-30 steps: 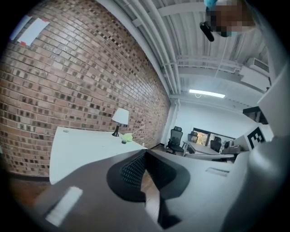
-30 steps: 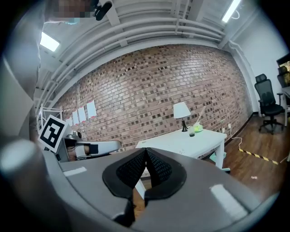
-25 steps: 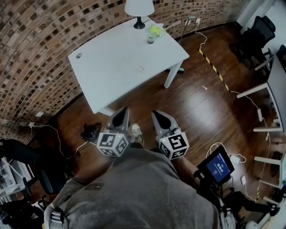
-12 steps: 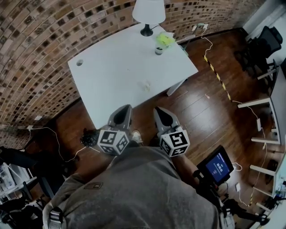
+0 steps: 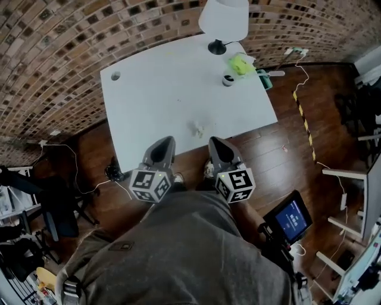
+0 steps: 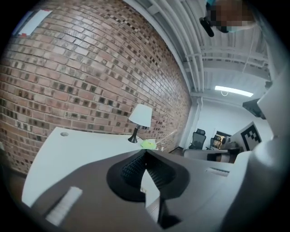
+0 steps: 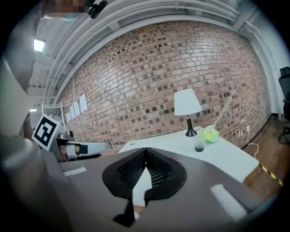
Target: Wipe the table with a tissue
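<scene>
Wiping not begun: left gripper [image 5: 163, 144] and right gripper [image 5: 218, 145], pressed together empty, hover before the crumpled white tissue [image 5: 197, 127] on the white rectangular bench [image 5: 149, 89].

White rectangular table [image 5: 155, 89] against red-brown brick wall [image 5: 53, 53], on dark wooden floor [image 5: 297, 149]. On it: crumpled white tissue [image 5: 198, 127] near the front edge; white-shaded lamp [image 5: 223, 18], small dark cup [image 5: 228, 80] and yellow-green packet [image 5: 240, 64] at the far right corner. Grey left gripper [image 5: 164, 143] and grey right gripper [image 5: 215, 144] side by side at the front edge.

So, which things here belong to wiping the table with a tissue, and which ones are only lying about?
Job: crumpled tissue, white table, left gripper, right gripper.
Lying about: table lamp, small cup, yellow-green object.
</scene>
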The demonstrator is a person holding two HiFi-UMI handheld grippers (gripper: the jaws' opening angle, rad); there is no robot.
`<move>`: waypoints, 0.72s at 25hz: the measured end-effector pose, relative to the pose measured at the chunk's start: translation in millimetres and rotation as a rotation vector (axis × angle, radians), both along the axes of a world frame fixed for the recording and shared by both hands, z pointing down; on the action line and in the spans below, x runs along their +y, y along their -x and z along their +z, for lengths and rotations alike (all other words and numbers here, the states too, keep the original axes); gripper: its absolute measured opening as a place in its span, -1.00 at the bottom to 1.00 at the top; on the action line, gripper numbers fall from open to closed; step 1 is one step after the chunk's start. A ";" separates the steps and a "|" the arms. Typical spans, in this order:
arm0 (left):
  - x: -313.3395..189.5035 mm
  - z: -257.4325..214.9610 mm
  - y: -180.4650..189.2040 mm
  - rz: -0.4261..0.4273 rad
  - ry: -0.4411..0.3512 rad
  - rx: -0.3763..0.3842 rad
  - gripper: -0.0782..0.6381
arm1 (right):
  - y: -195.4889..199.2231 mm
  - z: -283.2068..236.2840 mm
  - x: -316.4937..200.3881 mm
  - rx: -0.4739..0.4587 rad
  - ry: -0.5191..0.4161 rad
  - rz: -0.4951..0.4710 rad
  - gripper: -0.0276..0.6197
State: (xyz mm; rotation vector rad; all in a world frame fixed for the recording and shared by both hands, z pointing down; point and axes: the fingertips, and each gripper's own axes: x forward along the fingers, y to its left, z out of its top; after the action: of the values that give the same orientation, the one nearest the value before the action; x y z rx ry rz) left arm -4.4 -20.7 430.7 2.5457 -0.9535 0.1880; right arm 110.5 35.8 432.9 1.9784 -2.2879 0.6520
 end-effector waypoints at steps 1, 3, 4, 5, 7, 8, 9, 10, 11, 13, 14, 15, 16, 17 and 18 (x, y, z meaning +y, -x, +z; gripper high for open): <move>-4.9 1.8 -4.2 -0.023 0.001 -0.011 -0.78 | -5.2 1.8 -7.6 -0.001 0.003 -0.027 -0.88; -12.0 5.8 -12.2 -0.070 0.005 -0.030 -0.78 | -14.8 6.4 -20.5 -0.003 0.011 -0.081 -0.88; -14.3 7.8 -16.2 -0.091 0.007 -0.039 -0.78 | -19.6 9.5 -25.9 -0.003 0.017 -0.107 -0.88; -16.2 9.9 -19.9 -0.109 0.008 -0.047 -0.78 | -24.3 13.1 -30.6 -0.002 0.023 -0.129 -0.88; -19.7 14.3 -25.3 -0.142 0.013 -0.061 -0.78 | -32.7 21.1 -38.0 0.001 0.040 -0.167 -0.88; -21.1 16.7 -26.2 -0.158 0.018 -0.067 -0.78 | -35.5 25.4 -40.6 0.003 0.051 -0.184 -0.88; -22.1 19.6 -25.9 -0.175 0.025 -0.072 -0.78 | -37.2 29.9 -42.7 0.005 0.064 -0.201 -0.88; -22.9 23.0 -24.6 -0.190 0.035 -0.078 -0.78 | -37.8 34.5 -44.8 0.005 0.076 -0.216 -0.88; -23.8 26.8 -23.1 -0.200 0.045 -0.084 -0.78 | -37.8 39.0 -47.2 0.006 0.089 -0.227 -0.88; -26.7 35.9 -21.7 -0.205 0.067 -0.096 -0.78 | -37.6 47.5 -53.6 0.011 0.110 -0.239 -0.88; -28.5 40.8 -22.2 -0.201 0.077 -0.102 -0.78 | -37.6 52.2 -56.9 0.015 0.122 -0.241 -0.88; -30.0 46.1 -23.3 -0.195 0.087 -0.109 -0.78 | -37.3 57.4 -59.3 0.019 0.136 -0.243 -0.88; -30.7 51.9 -24.8 -0.186 0.098 -0.117 -0.78 | -36.6 63.3 -60.3 0.024 0.154 -0.247 -0.88; -30.2 58.4 -26.6 -0.177 0.110 -0.127 -0.78 | -35.5 69.5 -59.8 0.031 0.176 -0.252 -0.88; -28.8 65.6 -28.7 -0.167 0.124 -0.138 -0.78 | -34.3 76.1 -58.5 0.039 0.199 -0.260 -0.88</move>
State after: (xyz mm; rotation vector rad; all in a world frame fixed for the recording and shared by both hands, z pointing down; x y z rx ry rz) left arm 24.3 -49.4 496.4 2.3518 -1.1628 0.3650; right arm 144.7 -22.7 509.0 1.5609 -2.2994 0.7717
